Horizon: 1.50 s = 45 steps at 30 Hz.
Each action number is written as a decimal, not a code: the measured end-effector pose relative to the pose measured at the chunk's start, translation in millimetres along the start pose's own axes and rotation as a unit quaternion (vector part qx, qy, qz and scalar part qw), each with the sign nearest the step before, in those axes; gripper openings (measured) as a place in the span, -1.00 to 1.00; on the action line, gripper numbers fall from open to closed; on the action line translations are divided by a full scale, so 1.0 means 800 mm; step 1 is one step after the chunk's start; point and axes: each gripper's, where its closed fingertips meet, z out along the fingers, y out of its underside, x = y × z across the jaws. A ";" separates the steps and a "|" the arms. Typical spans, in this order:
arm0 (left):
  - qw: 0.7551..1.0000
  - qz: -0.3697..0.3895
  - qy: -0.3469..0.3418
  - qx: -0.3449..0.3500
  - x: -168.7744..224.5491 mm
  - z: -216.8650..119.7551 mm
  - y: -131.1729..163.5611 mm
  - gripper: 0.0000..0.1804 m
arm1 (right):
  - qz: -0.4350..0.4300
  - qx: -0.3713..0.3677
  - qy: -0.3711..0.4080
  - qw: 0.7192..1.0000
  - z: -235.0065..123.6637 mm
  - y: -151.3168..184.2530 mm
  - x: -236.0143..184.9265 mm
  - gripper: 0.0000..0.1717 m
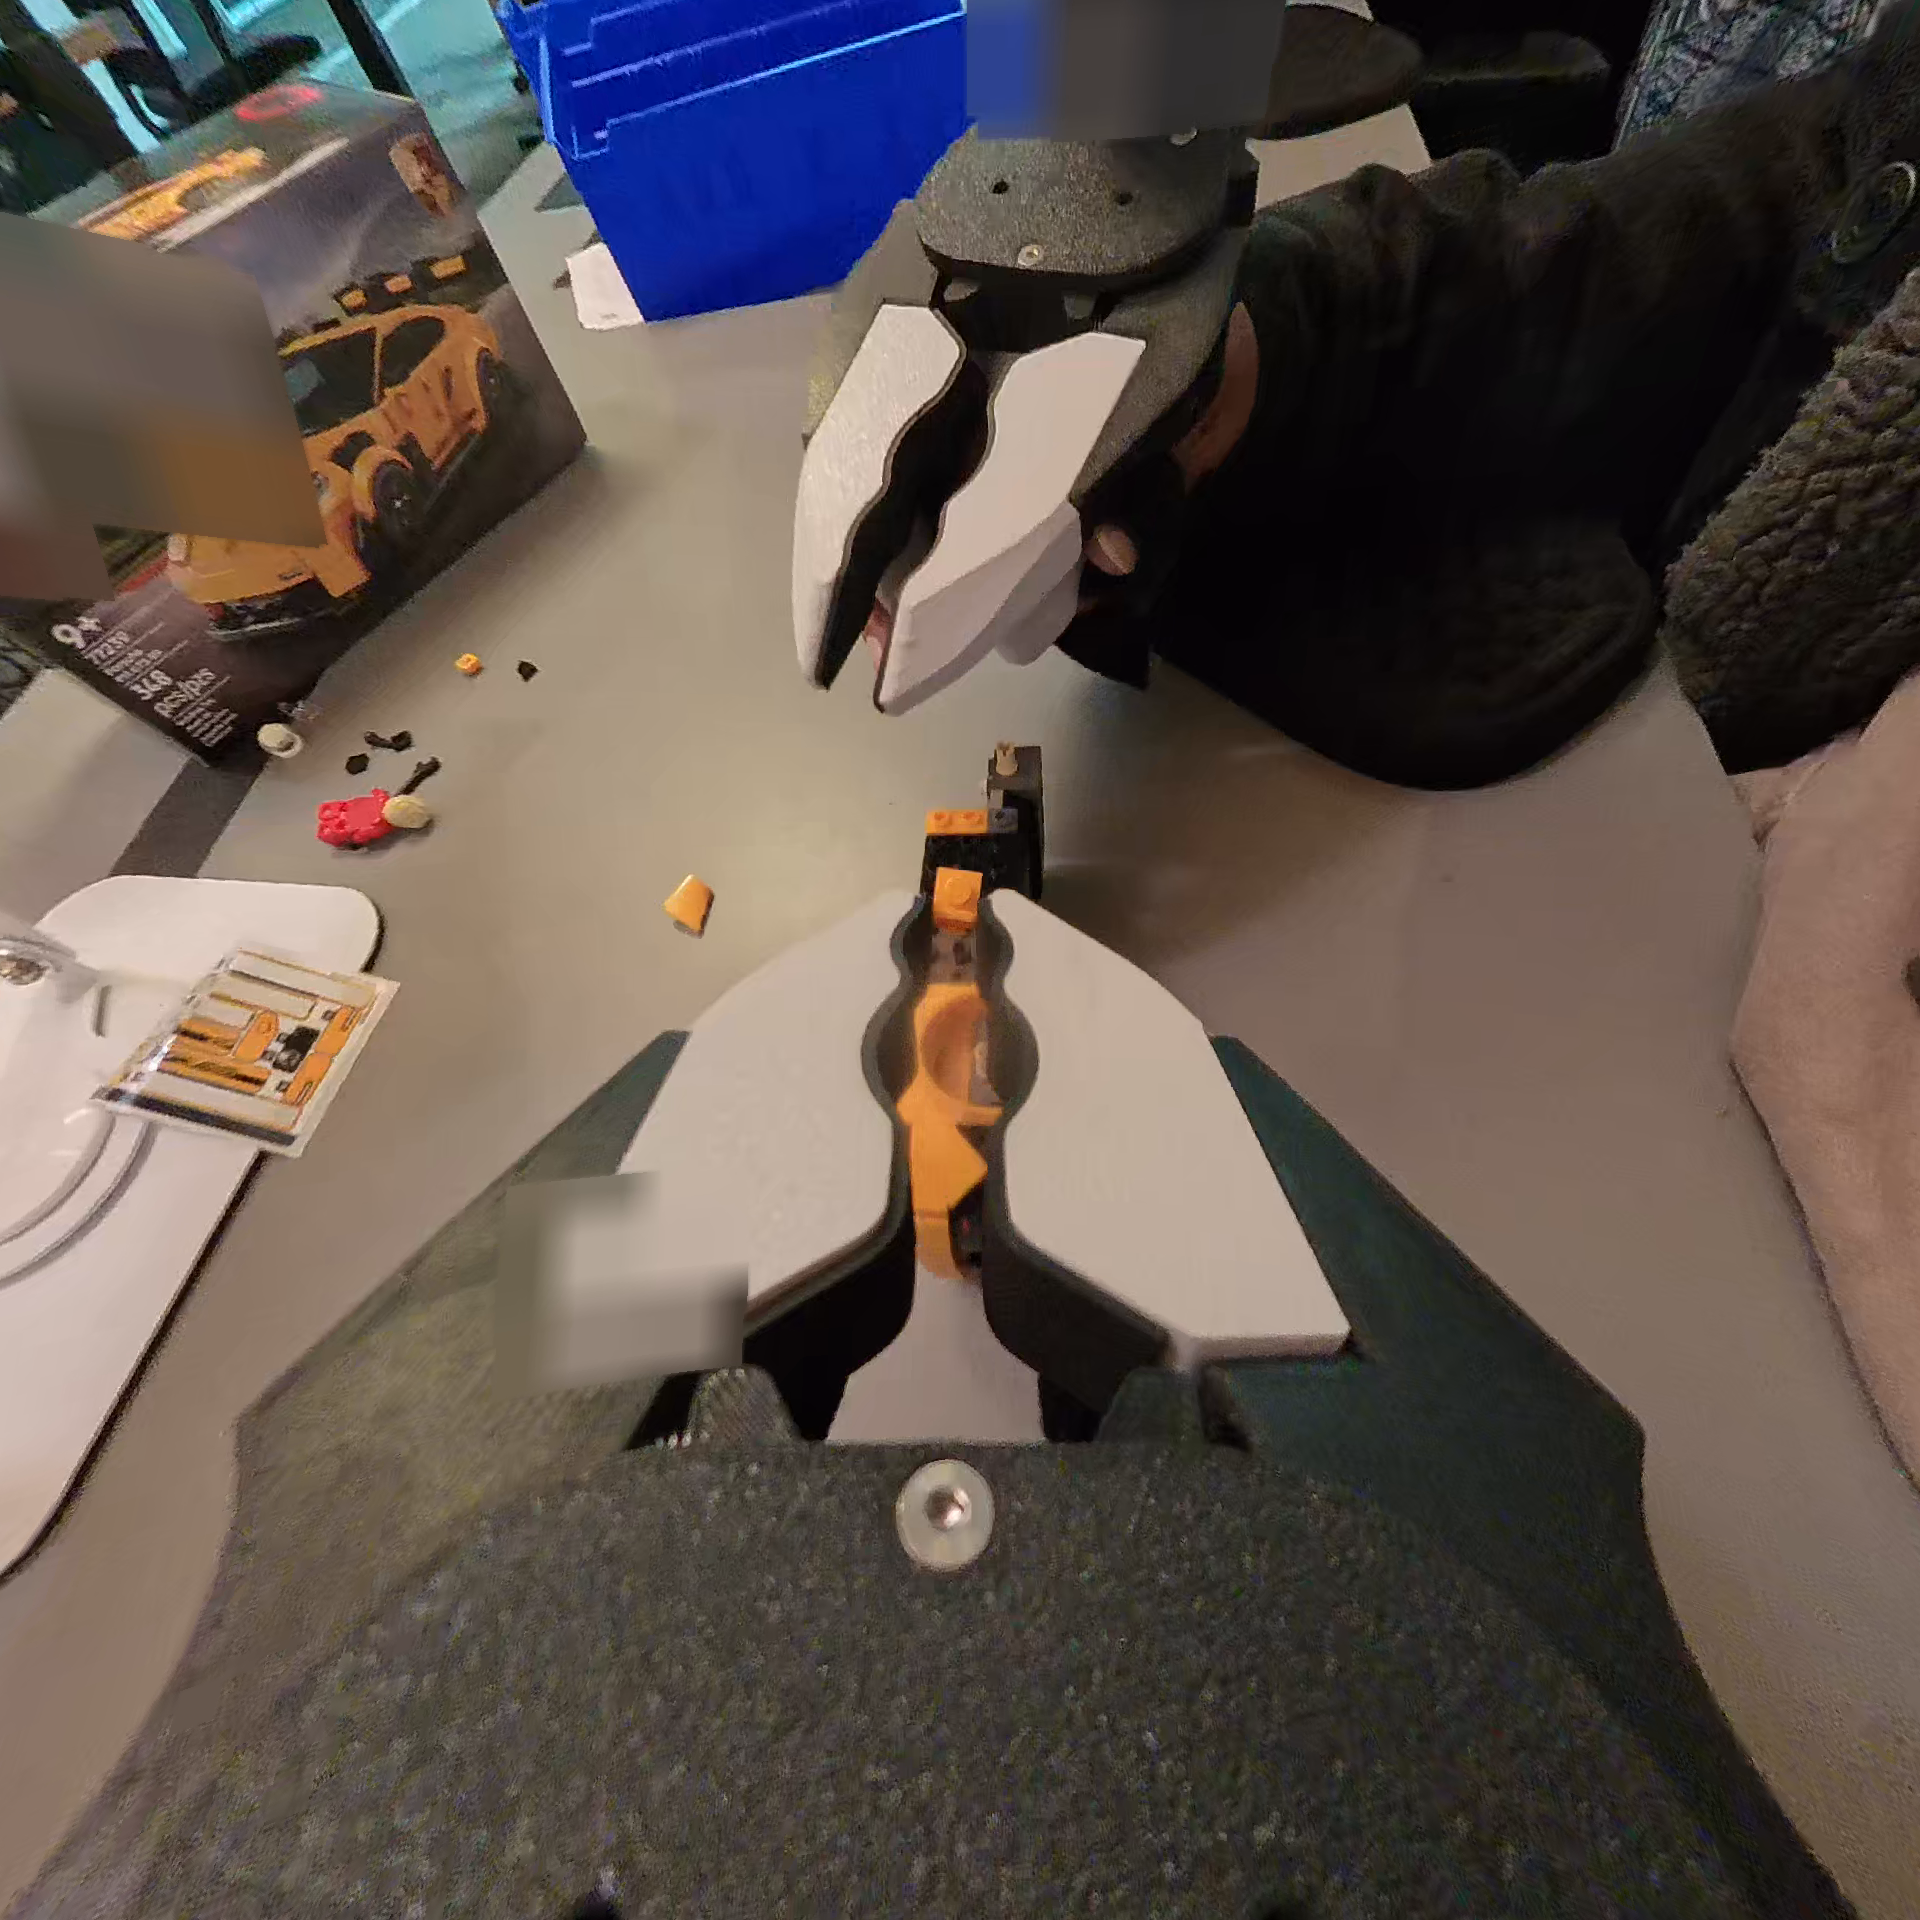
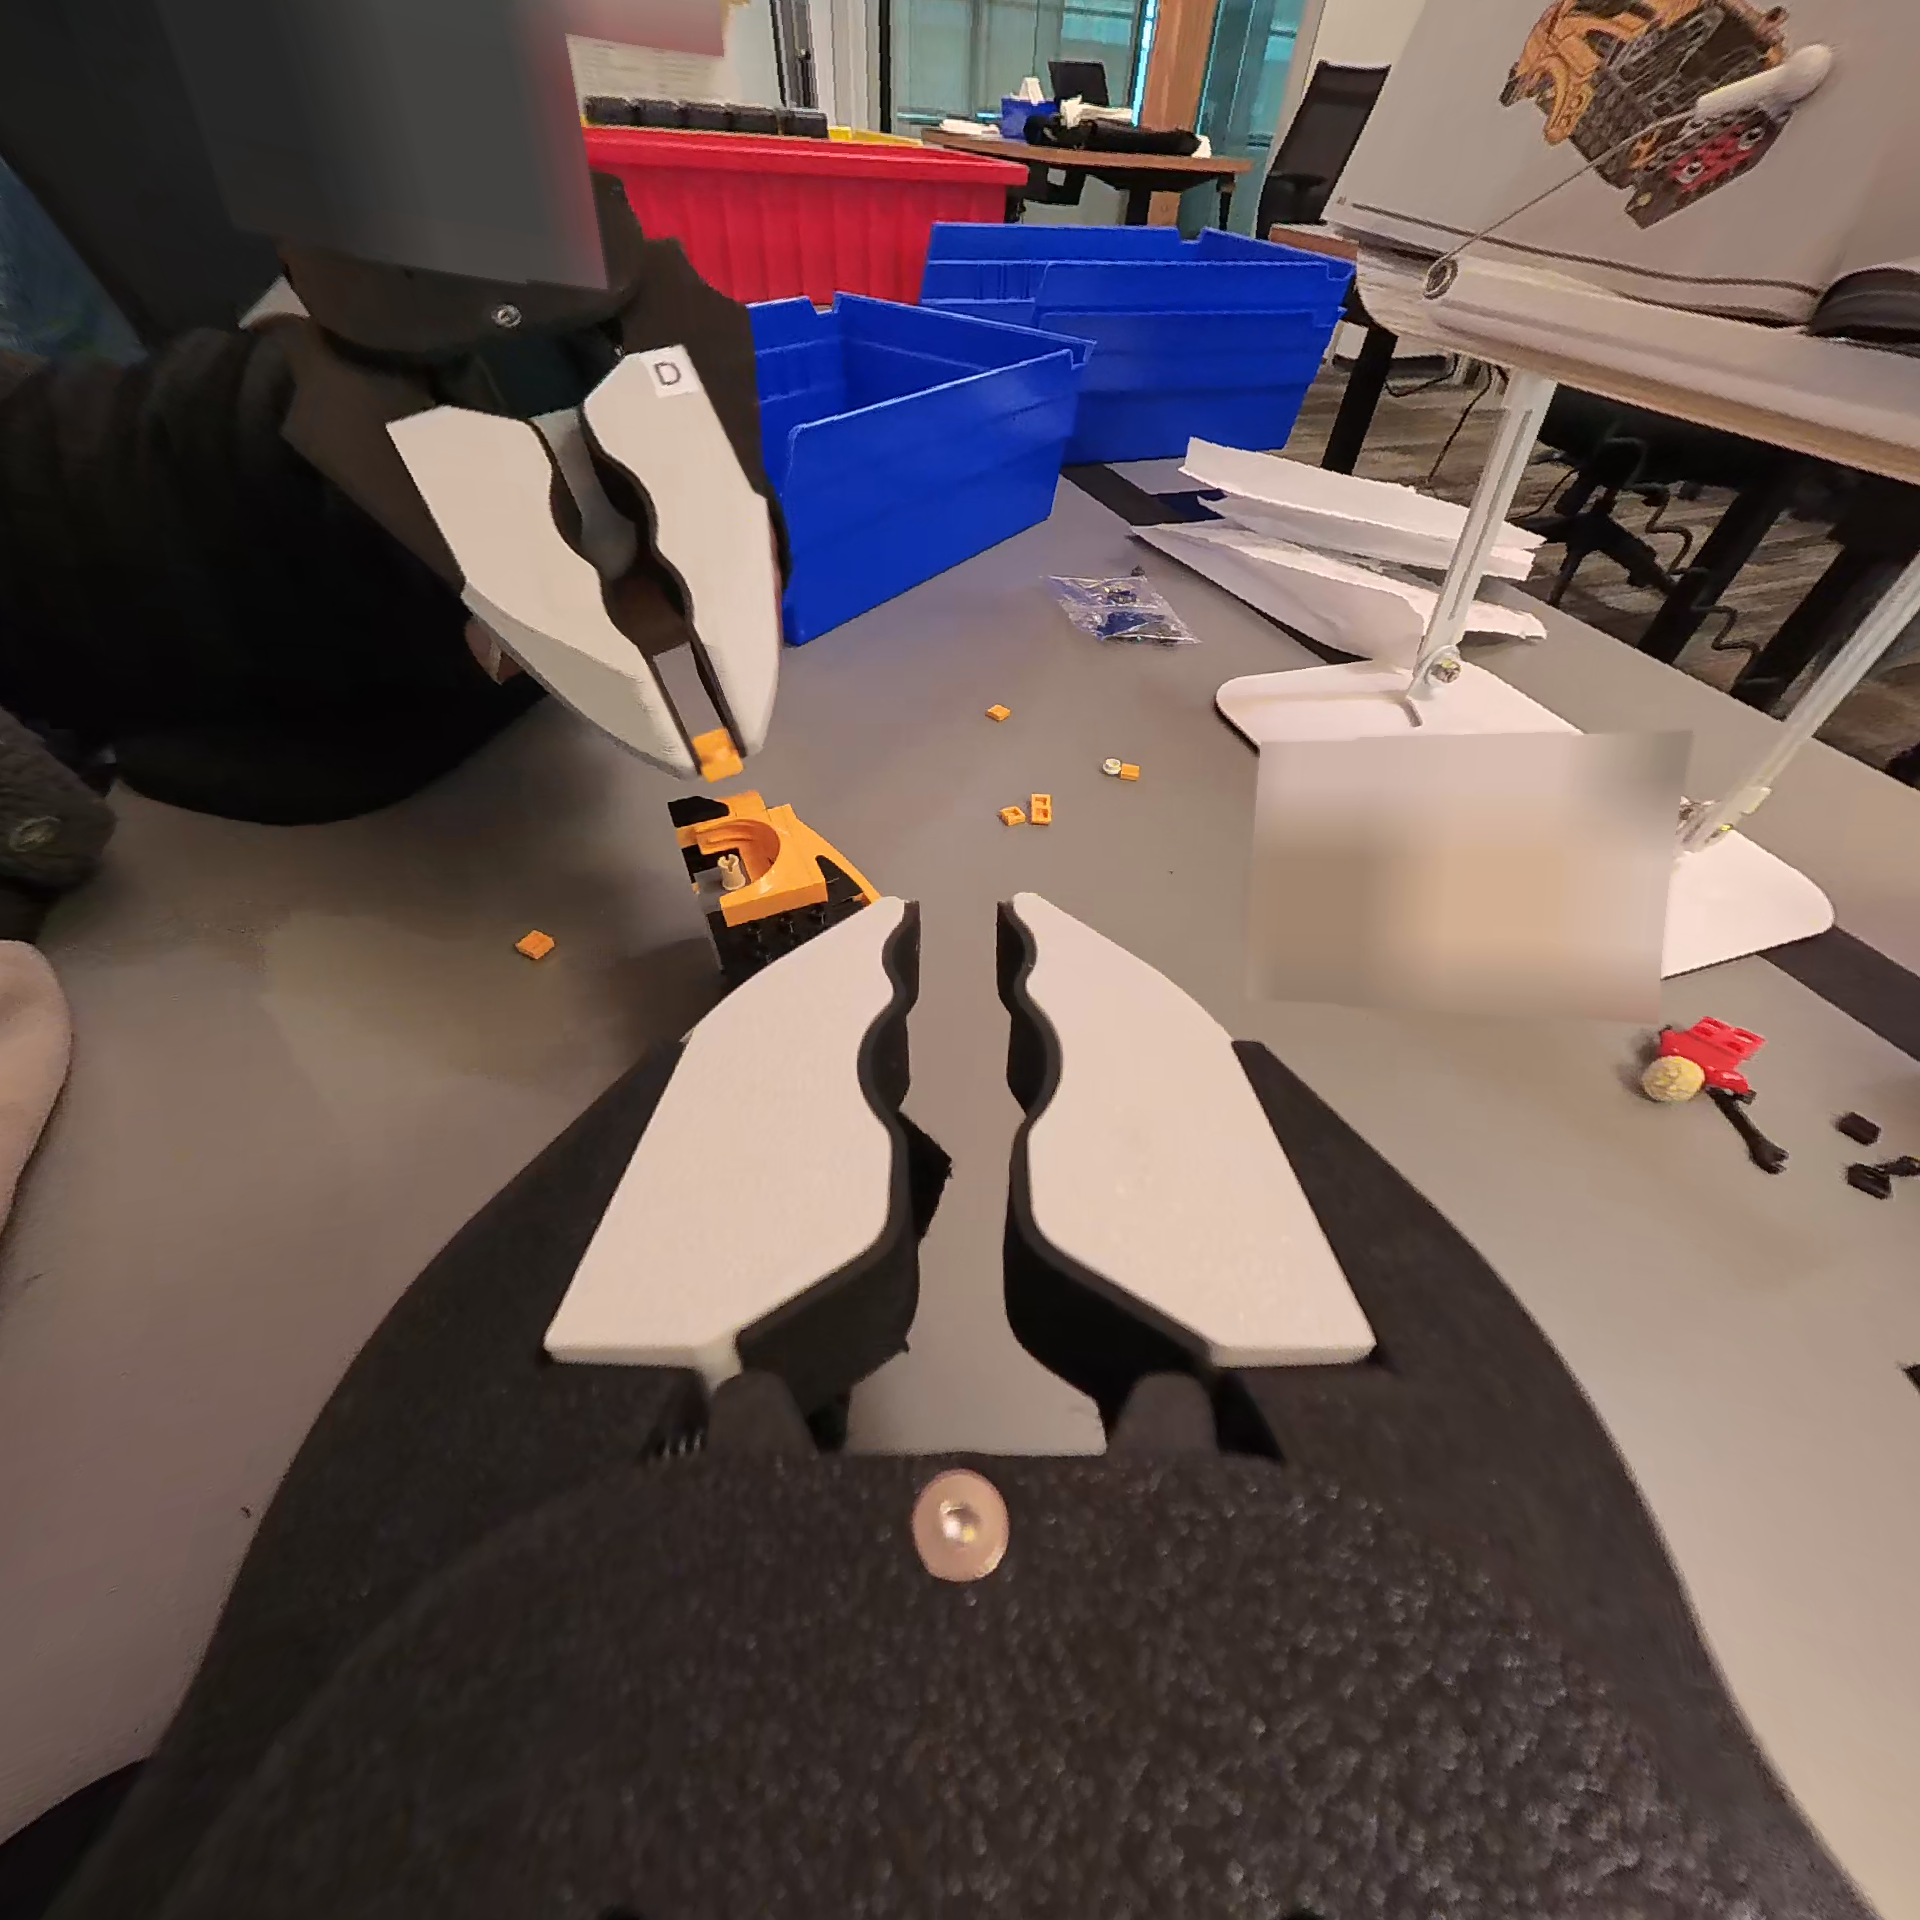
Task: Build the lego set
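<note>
Two views disagreed in detail: only the right wrist view showed the left tongs [image 2: 717, 753] pinching a small orange plate [image 2: 717, 750] just above the orange-and-black brick model [image 2: 764, 873] on the grey worktop [image 2: 416, 1039]; the left view alone showed the car box [image 1: 343, 416]. The right tongs [image 2: 956, 914] stood open, holding nothing.

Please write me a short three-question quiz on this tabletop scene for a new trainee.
1. True or false: the left gripper pinches a small orange plate at its fingertips.
2. What do the right gripper's fingers hold?
A. a red piece
B. nothing
C. a paper sheet
3. Fill in: the orange and black brick assembly sits on the grey ____.

Key: 1 true; 2 B; 3 table.
</note>
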 end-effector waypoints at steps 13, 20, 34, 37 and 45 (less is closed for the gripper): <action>0.995 -0.067 -0.010 0.071 -0.021 0.024 -0.008 -0.92 | 0.017 -0.006 -0.002 1.000 0.004 0.012 0.003 -0.86; 0.994 -0.076 -0.021 0.079 -0.026 0.022 -0.003 -0.91 | 0.027 -0.008 -0.002 1.000 0.005 0.017 0.006 -0.86; 0.991 0.045 -0.113 0.052 -0.027 0.023 -0.014 -0.91 | 0.131 0.003 -0.031 0.991 0.017 -0.023 -0.022 -0.88; 0.987 0.080 -0.135 0.045 -0.025 0.022 -0.018 -0.91 | 0.169 0.004 -0.048 0.984 0.025 -0.024 -0.029 -0.88; 0.971 0.161 -0.176 0.030 -0.020 0.016 -0.027 -0.91 | 0.225 0.019 -0.088 0.970 0.028 -0.032 -0.036 -0.91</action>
